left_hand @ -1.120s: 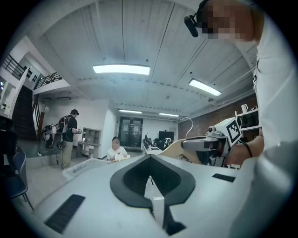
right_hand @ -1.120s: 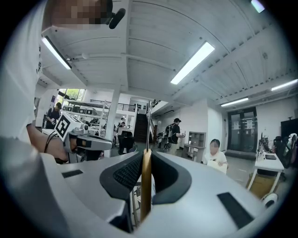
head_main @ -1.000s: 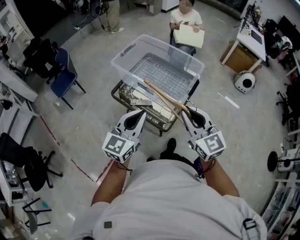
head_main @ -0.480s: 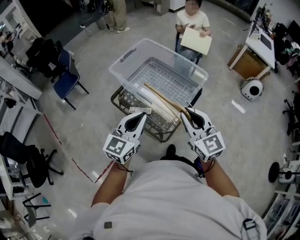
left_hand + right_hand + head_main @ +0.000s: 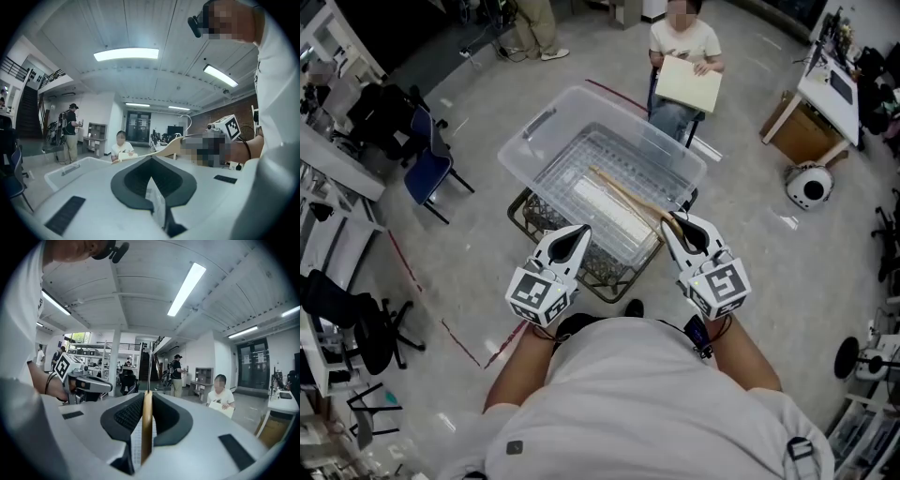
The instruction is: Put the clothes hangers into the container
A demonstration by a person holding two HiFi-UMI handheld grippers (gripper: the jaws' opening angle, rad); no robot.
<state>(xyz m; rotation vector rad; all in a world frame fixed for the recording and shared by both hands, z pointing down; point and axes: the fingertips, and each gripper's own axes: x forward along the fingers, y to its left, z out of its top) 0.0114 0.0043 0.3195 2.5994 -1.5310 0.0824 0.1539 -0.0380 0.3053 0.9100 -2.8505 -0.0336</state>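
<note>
While over the container [image 5: 534, 131], wooden hanger [image 5: 623, 195] tight between narrow right gripper [image 5: 673, 223] fingers; left gripper [image 5: 579, 231] fingers together, empty.

– What stands on the floor [image 5: 469, 272]?
– A wire rack [image 5: 605, 272] in the middle, with the clear bin [image 5: 530, 131] resting on top of it.
– And around it?
– A blue chair [image 5: 427, 169] to the left, and a black chair [image 5: 356, 328] at the left edge. A red tape line [image 5: 403, 267] runs over the grey concrete between the chairs and the rack. On the right, a round white device [image 5: 811, 187] sits near a brown box [image 5: 802, 131].
– Anything loose?
– A white strip [image 5: 708, 150] lies just beyond the bin.
</note>
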